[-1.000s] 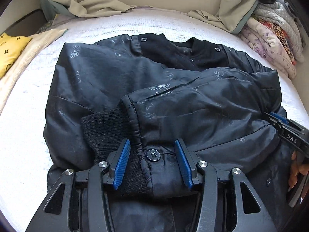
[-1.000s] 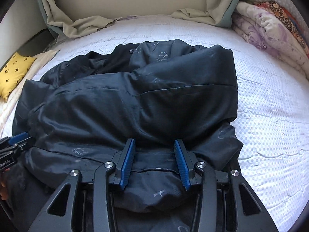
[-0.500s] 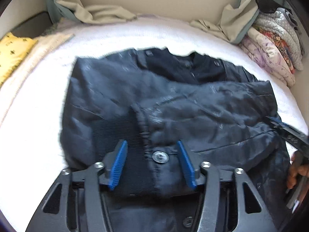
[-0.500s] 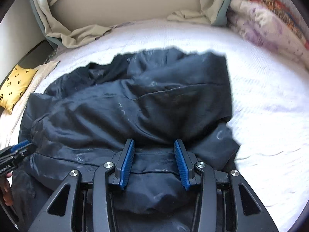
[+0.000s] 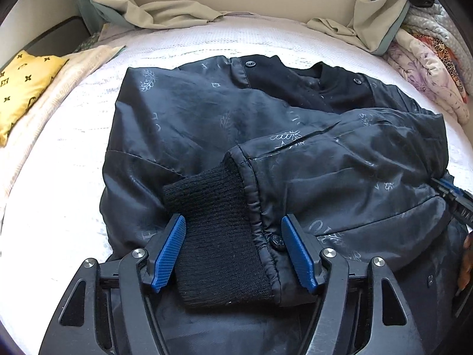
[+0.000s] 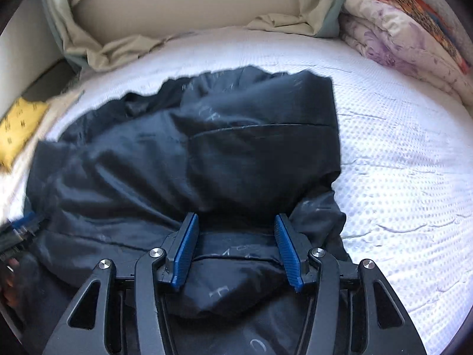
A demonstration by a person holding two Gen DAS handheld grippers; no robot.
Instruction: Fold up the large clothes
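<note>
A black printed jacket (image 5: 207, 124) lies on the white bed (image 5: 59, 207), with one sleeve folded across its front. The sleeve's ribbed cuff (image 5: 218, 230) lies between the blue pads of my left gripper (image 5: 232, 218). Those jaws are opening, and the pads stand just clear of the cuff. In the right wrist view a fold of the jacket (image 6: 236, 153) near its right side lies between the pads of my right gripper (image 6: 236, 216). These jaws are opening too and do not pinch the cloth. Each gripper shows at the edge of the other's view: the right gripper (image 5: 452, 198) and the left gripper (image 6: 17, 230).
A yellow patterned pillow (image 5: 20, 88) and a cream cloth (image 5: 74, 68) lie at the bed's left. Folded floral quilts (image 5: 425, 68) are stacked at the right. A crumpled beige sheet (image 5: 165, 14) lies along the headboard. Bare mattress (image 6: 399, 177) spreads to the jacket's right.
Both pairs of jaws have spread wider around the cloth, the left more than the right. The sleeve cuff now lies loose between the left pads.
</note>
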